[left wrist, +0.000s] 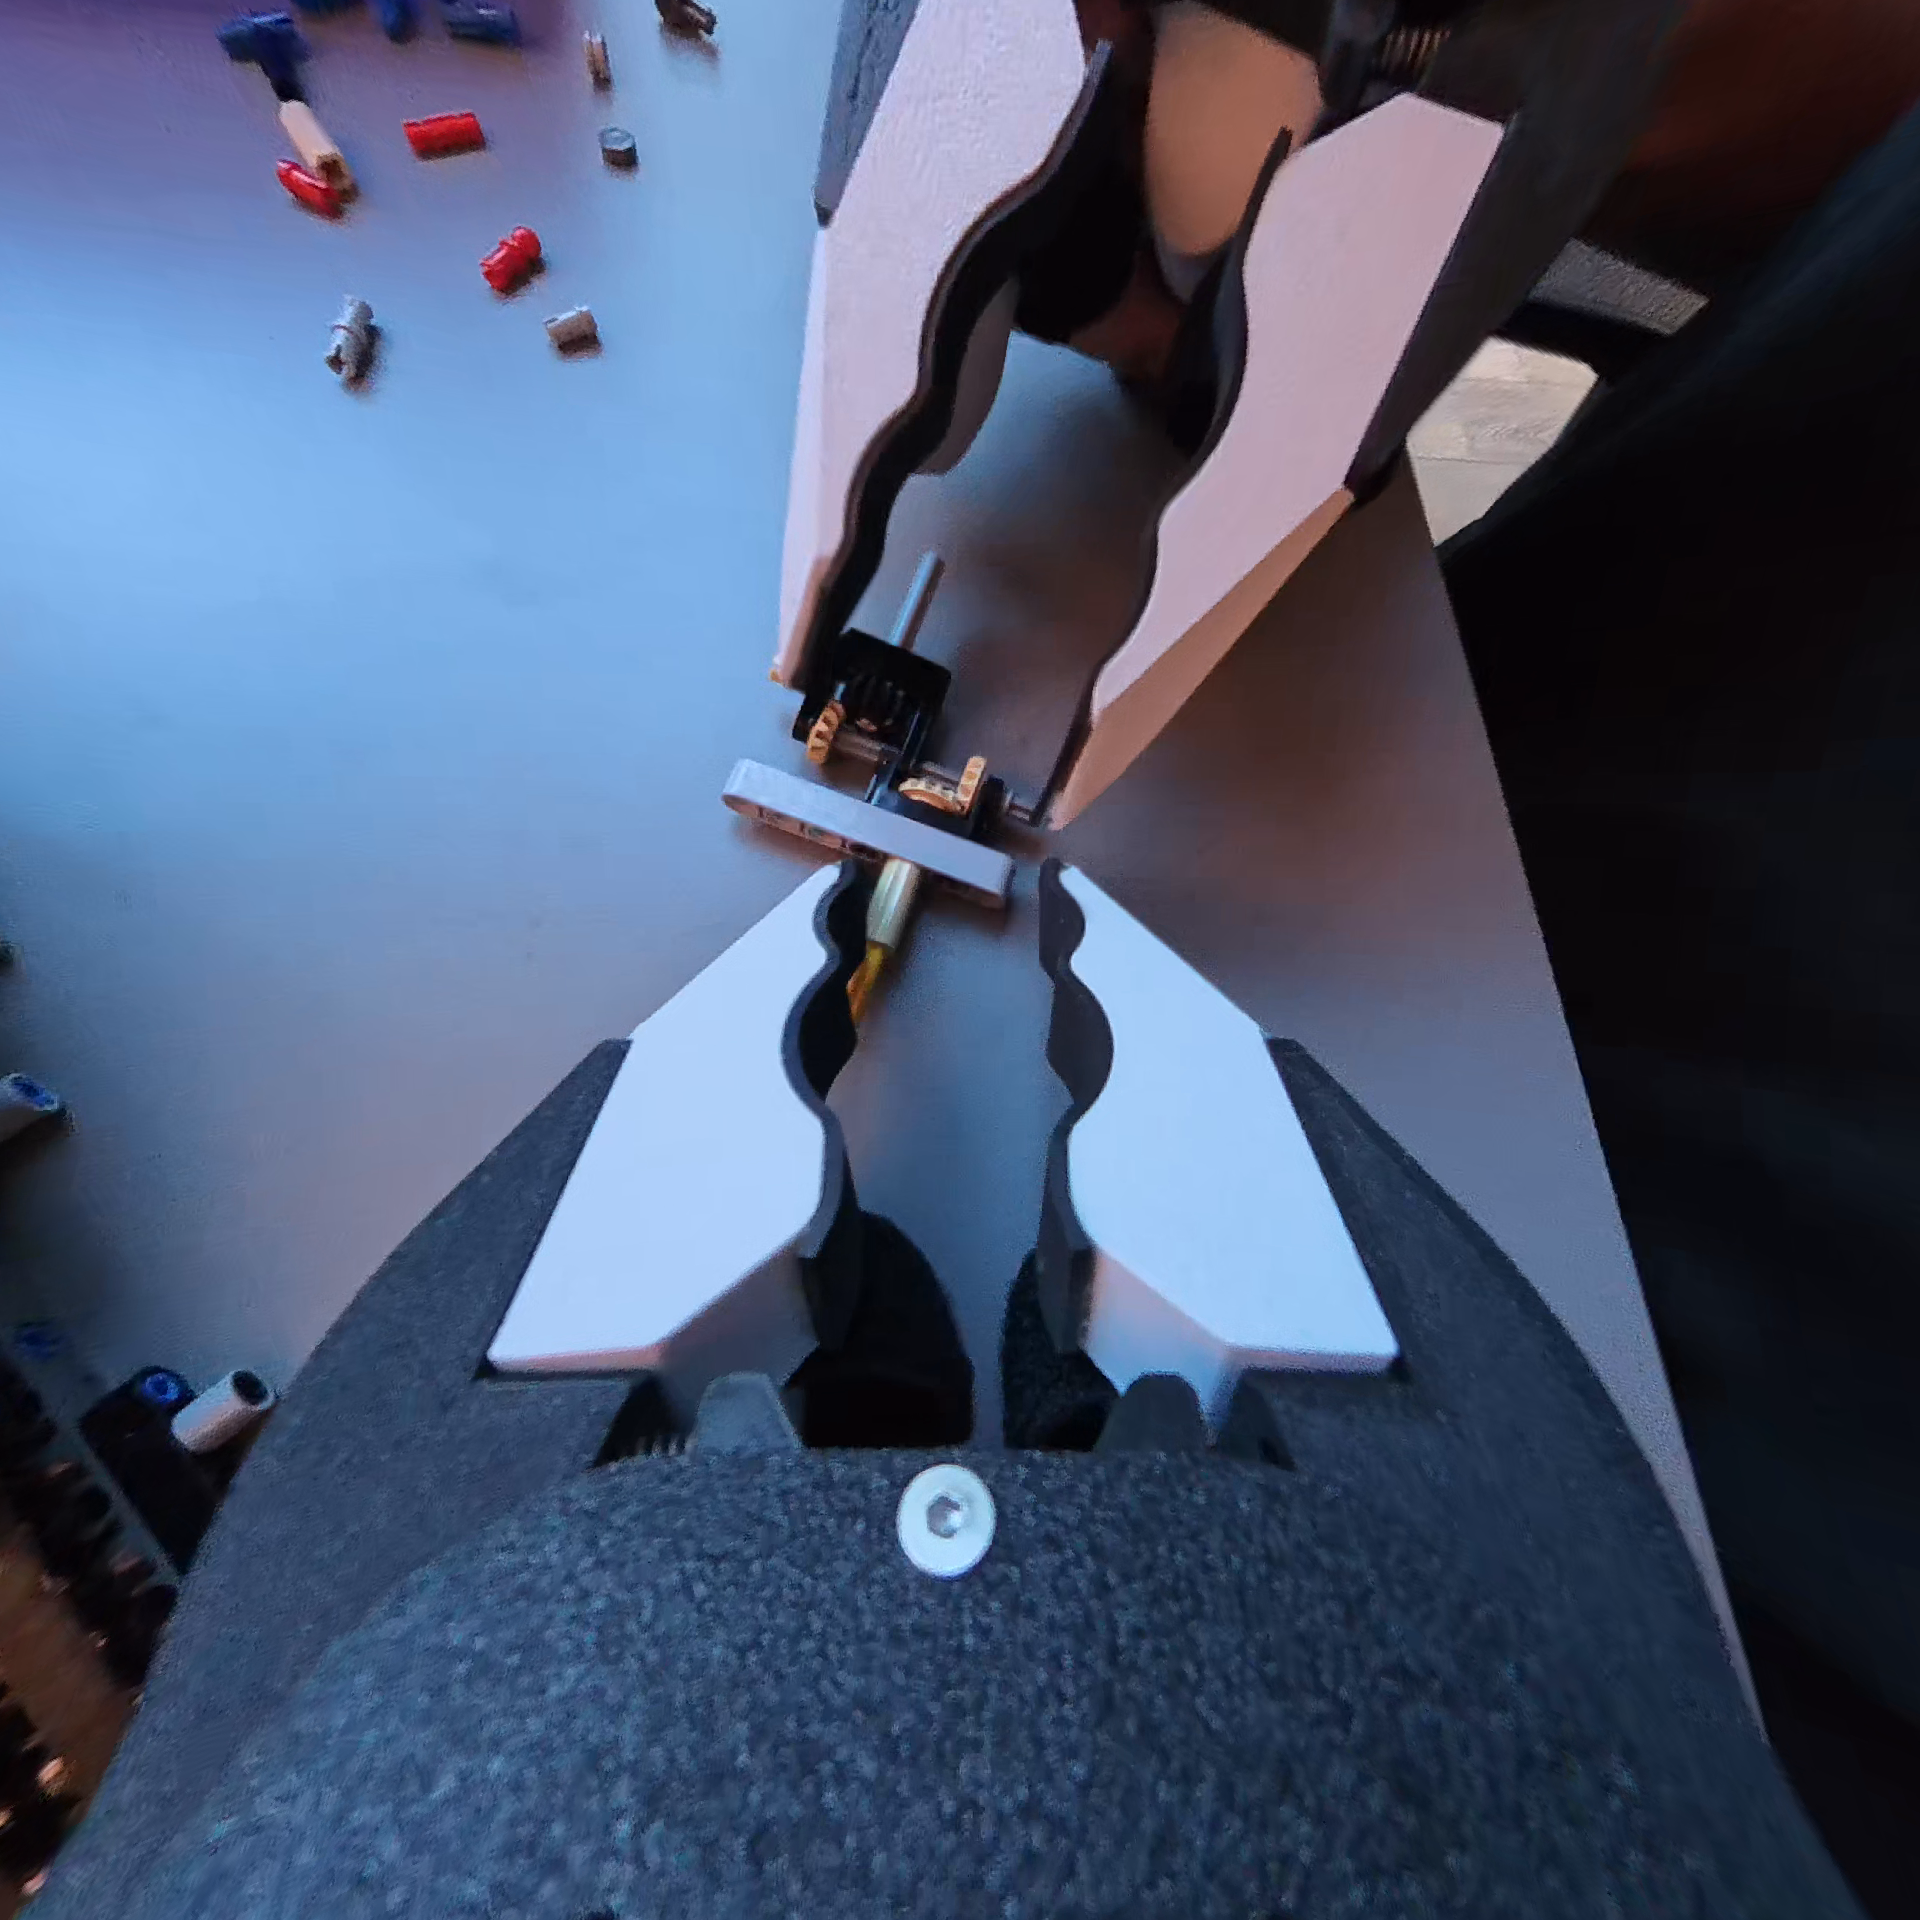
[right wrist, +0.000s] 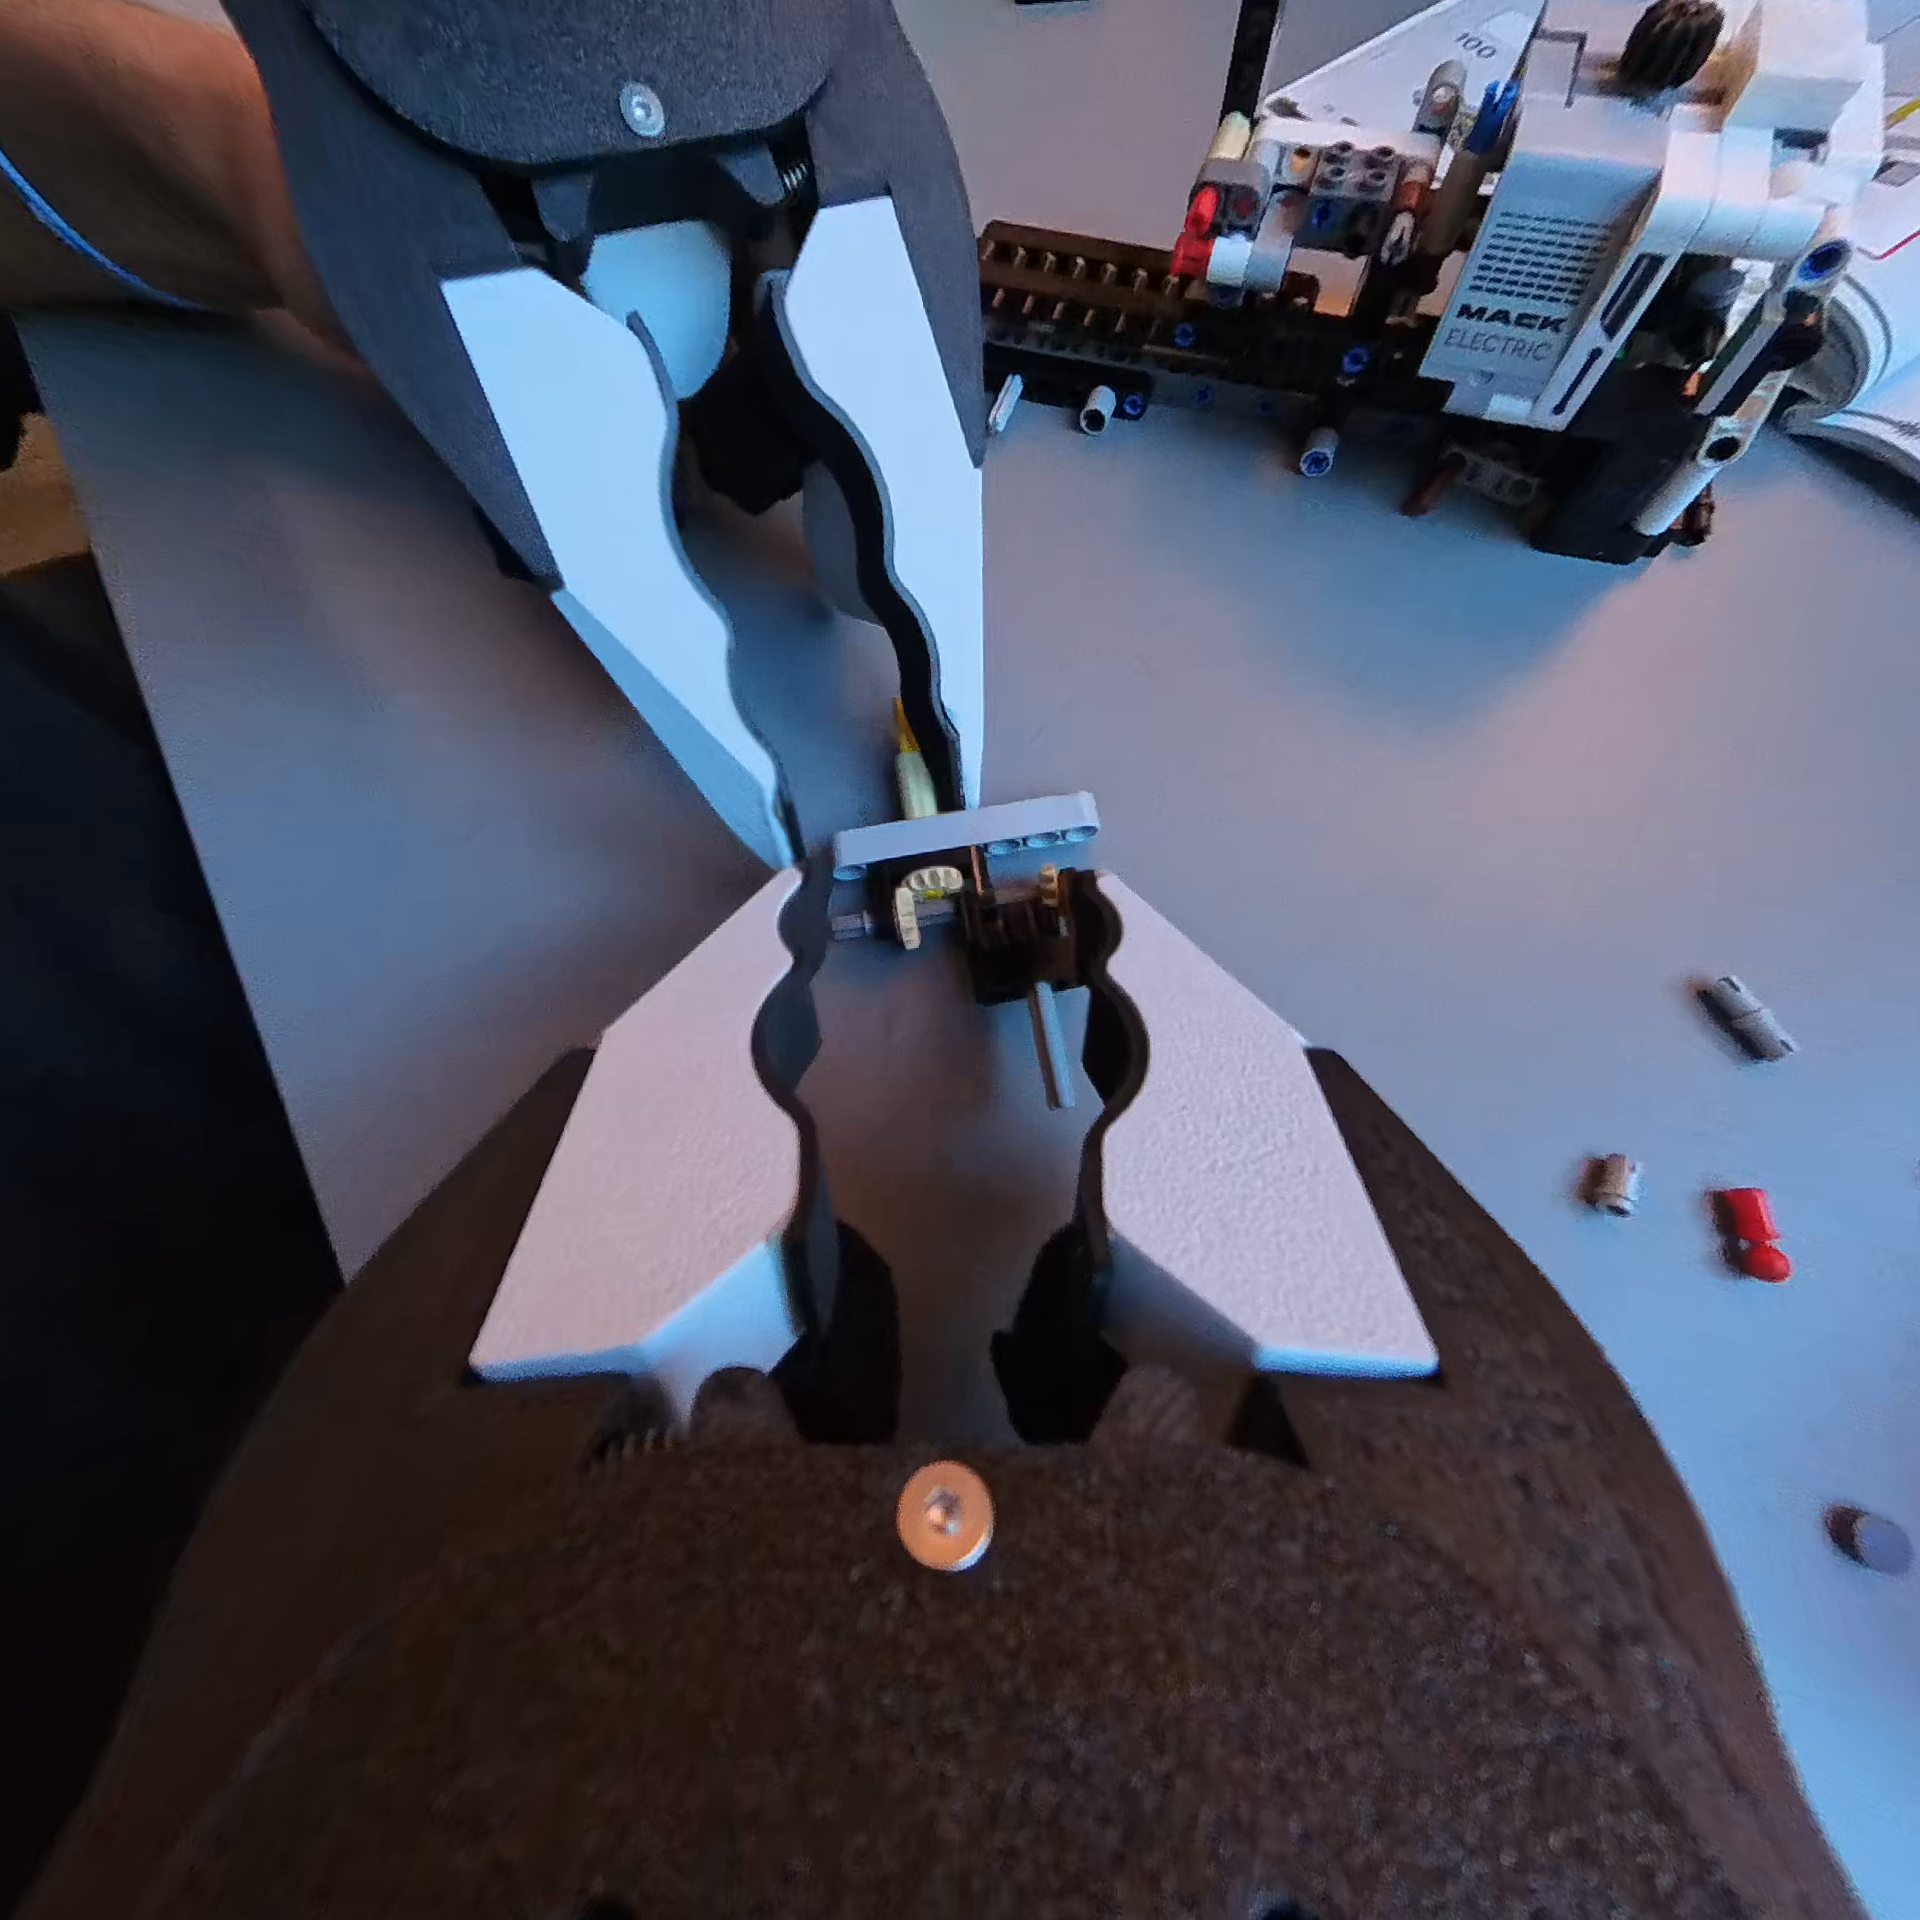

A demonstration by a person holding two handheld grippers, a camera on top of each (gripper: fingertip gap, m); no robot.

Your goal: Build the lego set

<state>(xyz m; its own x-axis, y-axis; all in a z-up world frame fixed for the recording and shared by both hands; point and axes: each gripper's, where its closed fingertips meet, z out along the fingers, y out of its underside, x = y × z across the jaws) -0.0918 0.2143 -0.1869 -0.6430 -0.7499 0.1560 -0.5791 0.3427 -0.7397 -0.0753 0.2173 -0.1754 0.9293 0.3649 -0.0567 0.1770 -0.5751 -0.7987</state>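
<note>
A half-built truck (right wrist: 1507, 291) stands well beyond and to the right of the right claw (right wrist: 945, 914), which reaches low over the table (right wrist: 1403, 790) with its jaws wide, flanking the small gear assembly (right wrist: 966, 894) but gripping nothing. The left claw (left wrist: 940, 883) faces it, also open and empty. The assembly's grey beam (left wrist: 868, 831) lies crosswise between both sets of tips, its yellow rod (left wrist: 883, 925) pointing in between the left jaws.
</note>
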